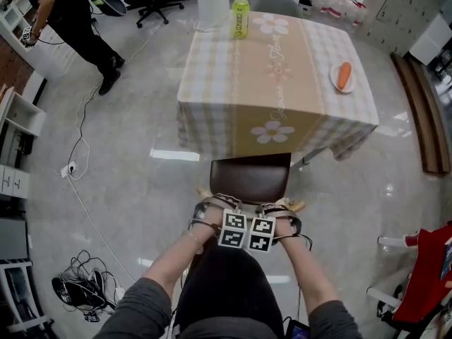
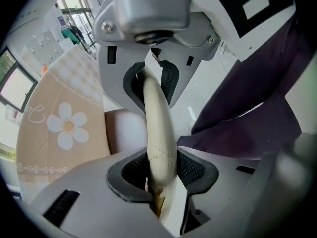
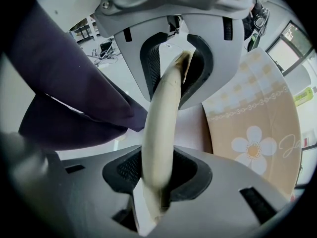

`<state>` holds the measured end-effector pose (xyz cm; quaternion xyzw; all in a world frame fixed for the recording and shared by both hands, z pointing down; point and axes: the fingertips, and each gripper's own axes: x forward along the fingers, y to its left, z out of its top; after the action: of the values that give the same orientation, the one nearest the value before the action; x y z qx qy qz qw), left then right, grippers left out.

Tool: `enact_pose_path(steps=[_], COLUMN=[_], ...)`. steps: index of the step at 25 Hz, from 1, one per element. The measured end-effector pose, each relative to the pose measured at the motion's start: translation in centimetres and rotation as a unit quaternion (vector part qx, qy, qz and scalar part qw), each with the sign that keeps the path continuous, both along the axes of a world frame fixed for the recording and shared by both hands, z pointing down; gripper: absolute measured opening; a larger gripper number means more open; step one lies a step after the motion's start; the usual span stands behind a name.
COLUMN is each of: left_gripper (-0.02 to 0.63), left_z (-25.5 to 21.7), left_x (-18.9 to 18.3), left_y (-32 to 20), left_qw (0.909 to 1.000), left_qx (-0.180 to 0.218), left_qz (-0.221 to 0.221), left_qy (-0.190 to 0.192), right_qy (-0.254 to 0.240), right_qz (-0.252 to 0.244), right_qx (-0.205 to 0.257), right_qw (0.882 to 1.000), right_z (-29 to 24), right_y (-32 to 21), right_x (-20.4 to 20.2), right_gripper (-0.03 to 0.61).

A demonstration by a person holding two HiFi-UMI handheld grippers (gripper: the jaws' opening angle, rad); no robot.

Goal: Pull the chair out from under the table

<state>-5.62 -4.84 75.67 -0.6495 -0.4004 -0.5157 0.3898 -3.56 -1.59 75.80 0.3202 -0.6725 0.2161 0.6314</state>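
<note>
The chair point(image 1: 248, 178) stands with the front of its brown seat under the table point(image 1: 233, 83) and its back toward the person. Its pale top rail point(image 2: 158, 133) runs left to right. The left gripper point(image 1: 210, 207) and right gripper point(image 1: 286, 209) both clamp the rail from above (one near each end), so the pull should go away from the table.

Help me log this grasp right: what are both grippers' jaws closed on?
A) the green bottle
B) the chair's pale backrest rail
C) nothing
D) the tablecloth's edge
B: in each gripper view, the left gripper and the right gripper have the backrest rail pinched between their jaws.
</note>
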Motion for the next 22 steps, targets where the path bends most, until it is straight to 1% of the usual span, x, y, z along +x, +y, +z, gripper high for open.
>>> enact_pose_path(steps=[18, 22], left_gripper=[0.149, 0.150], left_z=[0.1, 0.2], left_x=[-3.1, -3.4], left_y=[2.7, 2.7], left_qw=[0.9998, 0.9995], left_qx=[0.020, 0.031], left_qz=[-0.004, -0.002], left_qy=[0.007, 0.012], right_qy=[0.006, 0.005], right_qz=[0.000, 0.005], right_qx=[0.004, 0.005], right_qw=[1.000, 1.000], right_z=[0.1, 0.2], right_y=[2.7, 2.9], right_x=[-3.1, -3.5], right_gripper=[0.129, 0.129])
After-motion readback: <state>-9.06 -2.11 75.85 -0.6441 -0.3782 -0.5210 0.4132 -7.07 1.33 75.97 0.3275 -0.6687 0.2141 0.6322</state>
